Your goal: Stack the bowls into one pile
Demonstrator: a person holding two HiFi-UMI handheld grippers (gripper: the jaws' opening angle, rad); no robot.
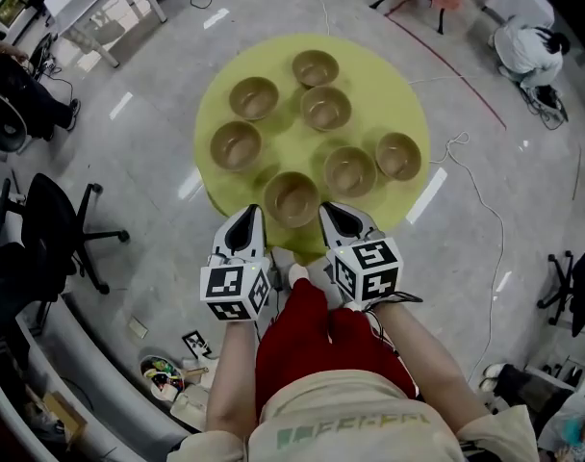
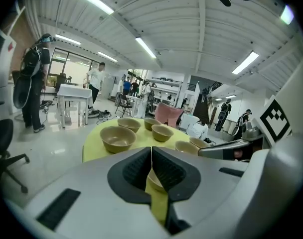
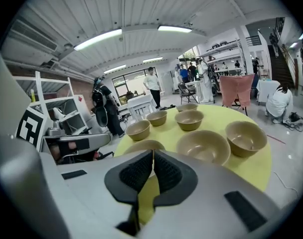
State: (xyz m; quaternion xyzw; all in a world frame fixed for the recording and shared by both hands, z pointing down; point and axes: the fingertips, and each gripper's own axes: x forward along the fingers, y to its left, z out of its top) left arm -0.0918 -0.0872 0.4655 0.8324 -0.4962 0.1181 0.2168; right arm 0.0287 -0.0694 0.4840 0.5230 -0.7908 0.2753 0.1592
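The stacking is not yet being begun: seven bowls are being shown apart from each other on the round yellow table (image 1: pixel 394 94), in the upper middle of the head view, and no bowl is sitting inside another. The left gripper (image 1: pixel 246 214) and the right gripper (image 1: pixel 333 210) are being held side by side at the lower edge of the table, just below the nearest bowl (image 1: pixel 291 198). In each gripper view the two ribbed black pads (image 2: pixel 136 169) are being pressed together with nothing between them, so both grippers are being carried closed and empty.

For the next move, it is judged that one pair of jaws is to be opened and lowered over a rim, probably that of the nearest bowl, so that the thin wall is pinched and the bowl is lifted into a neighbour.

The bowls are being seen as round, deep and tan, with a smooth matt surface and all alike in shape, so easy nesting is being expected.
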